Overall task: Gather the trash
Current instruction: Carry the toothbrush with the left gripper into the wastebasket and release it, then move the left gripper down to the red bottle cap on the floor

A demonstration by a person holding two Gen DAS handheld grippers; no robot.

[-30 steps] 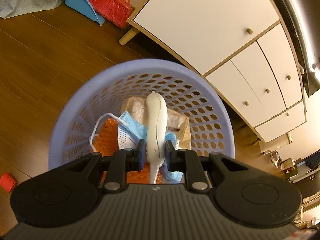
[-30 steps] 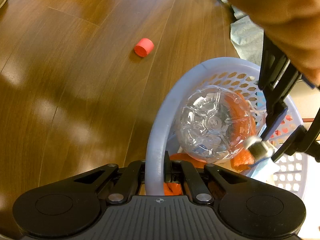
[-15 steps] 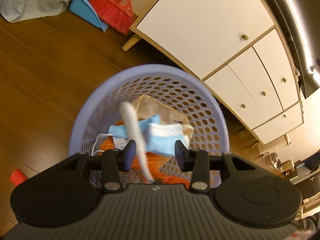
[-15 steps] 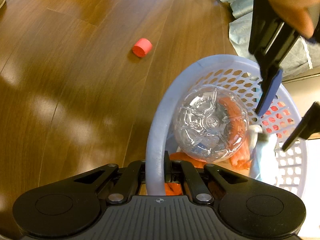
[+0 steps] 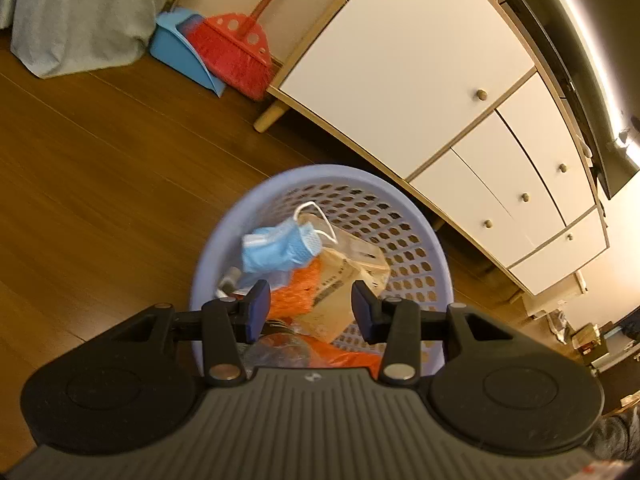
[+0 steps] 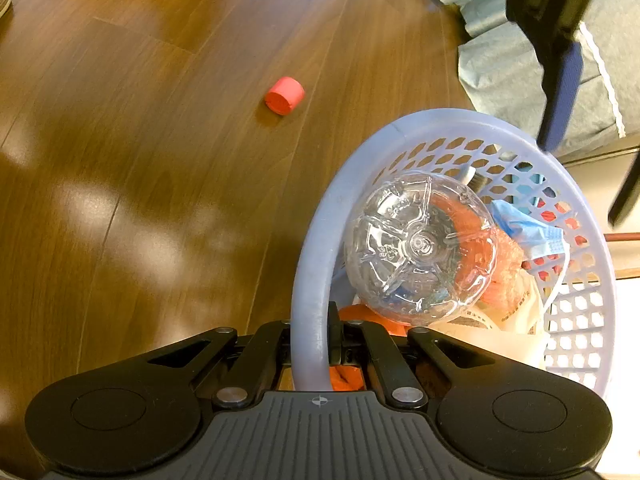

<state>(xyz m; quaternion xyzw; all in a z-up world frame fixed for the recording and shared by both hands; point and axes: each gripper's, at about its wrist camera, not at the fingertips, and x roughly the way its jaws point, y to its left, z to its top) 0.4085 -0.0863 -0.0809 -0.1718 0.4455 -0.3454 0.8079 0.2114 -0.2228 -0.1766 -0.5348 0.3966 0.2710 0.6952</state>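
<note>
Left tool [image 5: 311, 306] spread apart over the trash basket, right tool [image 6: 311, 336] clamped on its rim

In the left wrist view the left tool's blue-padded fingers [image 5: 258, 308] stand wide and hold nothing, hanging above the lavender perforated basket [image 5: 404, 200] at lower centre; inside lie a blue face mask [image 5: 276, 250], a tan paper bag [image 5: 344, 284] and orange wrapping [image 5: 298, 290]. In the right wrist view the right tool's jaws pinch the basket rim [image 6: 310, 280] at bottom centre, with a clear plastic bottle [image 6: 418, 244] just beyond them, base toward the camera. A red bottle cap [image 6: 285, 95] sits apart on the brown wood floor [image 6: 140, 160], upper centre. Around the room: a white cabinet [image 5: 408, 68] with small knobs at right, a red broom [image 5: 234, 54] and blue dustpan [image 5: 178, 42] leaning at upper centre, grey fabric [image 5: 76, 12] at upper left
</note>
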